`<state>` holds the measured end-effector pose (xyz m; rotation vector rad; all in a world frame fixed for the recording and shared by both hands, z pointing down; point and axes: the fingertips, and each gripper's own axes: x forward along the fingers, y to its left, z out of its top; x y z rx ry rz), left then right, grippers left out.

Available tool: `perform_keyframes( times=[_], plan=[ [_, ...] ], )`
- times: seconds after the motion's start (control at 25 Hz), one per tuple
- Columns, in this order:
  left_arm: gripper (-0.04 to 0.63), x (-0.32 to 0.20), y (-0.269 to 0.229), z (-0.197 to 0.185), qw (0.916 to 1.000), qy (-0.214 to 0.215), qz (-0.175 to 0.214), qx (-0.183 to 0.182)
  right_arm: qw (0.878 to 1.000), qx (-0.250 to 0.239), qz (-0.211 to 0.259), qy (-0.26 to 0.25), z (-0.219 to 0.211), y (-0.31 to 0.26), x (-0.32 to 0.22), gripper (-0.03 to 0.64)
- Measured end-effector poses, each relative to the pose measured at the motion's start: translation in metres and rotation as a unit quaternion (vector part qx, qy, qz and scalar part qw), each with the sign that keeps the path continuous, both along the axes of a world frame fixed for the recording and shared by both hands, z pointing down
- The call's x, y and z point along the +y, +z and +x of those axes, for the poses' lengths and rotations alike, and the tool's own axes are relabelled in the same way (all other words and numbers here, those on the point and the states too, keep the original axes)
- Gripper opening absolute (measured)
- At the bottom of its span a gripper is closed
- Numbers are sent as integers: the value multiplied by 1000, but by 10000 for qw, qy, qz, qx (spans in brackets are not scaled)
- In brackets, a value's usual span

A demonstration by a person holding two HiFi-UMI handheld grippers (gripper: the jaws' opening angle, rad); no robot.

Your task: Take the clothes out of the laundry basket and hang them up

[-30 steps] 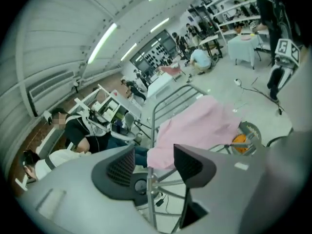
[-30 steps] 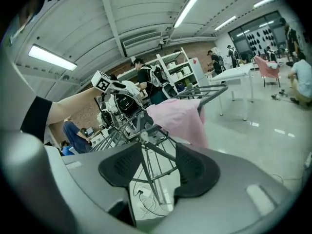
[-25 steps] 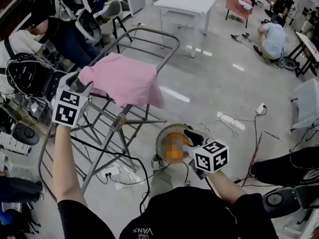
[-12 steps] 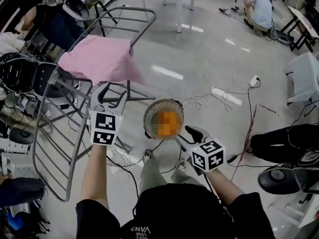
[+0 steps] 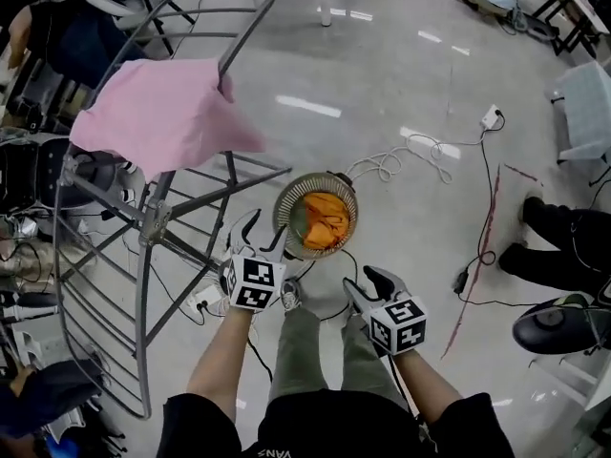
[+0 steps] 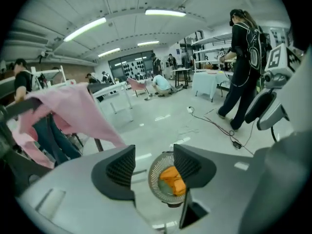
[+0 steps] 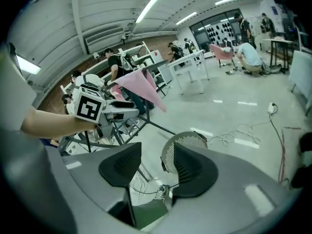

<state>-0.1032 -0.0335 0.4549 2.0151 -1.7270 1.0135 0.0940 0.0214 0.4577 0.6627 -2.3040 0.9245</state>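
Observation:
A round wire laundry basket (image 5: 289,198) stands on the floor and holds an orange garment (image 5: 325,216). A pink cloth (image 5: 158,113) hangs over the grey drying rack (image 5: 143,227) to the left. My left gripper (image 5: 260,235) is open and empty, just at the basket's near-left rim. In the left gripper view the basket (image 6: 157,179) and orange garment (image 6: 173,179) show between the jaws of the left gripper (image 6: 153,167). My right gripper (image 5: 368,286) is open and empty, nearer me, to the basket's lower right. The right gripper (image 7: 156,167) looks at the basket (image 7: 187,140) side-on.
White cables and a power strip (image 5: 492,117) lie on the floor to the right of the basket. A person's dark legs (image 5: 563,246) and a chair base (image 5: 563,327) are at the right edge. Black gear crowds the left, behind the rack.
Both grippers have come down toward the basket. The left one left the rack beside the pink cloth and swung right and down to the basket's rim. Both stayed open.

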Motion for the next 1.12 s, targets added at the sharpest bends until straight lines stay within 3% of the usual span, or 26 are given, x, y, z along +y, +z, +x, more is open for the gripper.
perform_keyframes(
  times=[0.28, 0.64, 0.92, 1.12],
  plan=[
    [221, 12, 144, 1, 9943, 270, -889, 532, 9984, 301, -233, 410, -23, 85, 3, 209],
    [221, -10, 315, -6, 9861, 125, -1293, 1036, 9977, 407, -18, 546, -62, 199, -2, 206],
    [221, -25, 434, 9, 9753, 257, -1693, 1396, 9960, 604, 190, 638, -48, 271, 0, 204],
    [221, -42, 495, 11, 9713, 242, -1855, 1471, 9932, 522, 146, 1026, -43, 297, -2, 204]
  ],
)
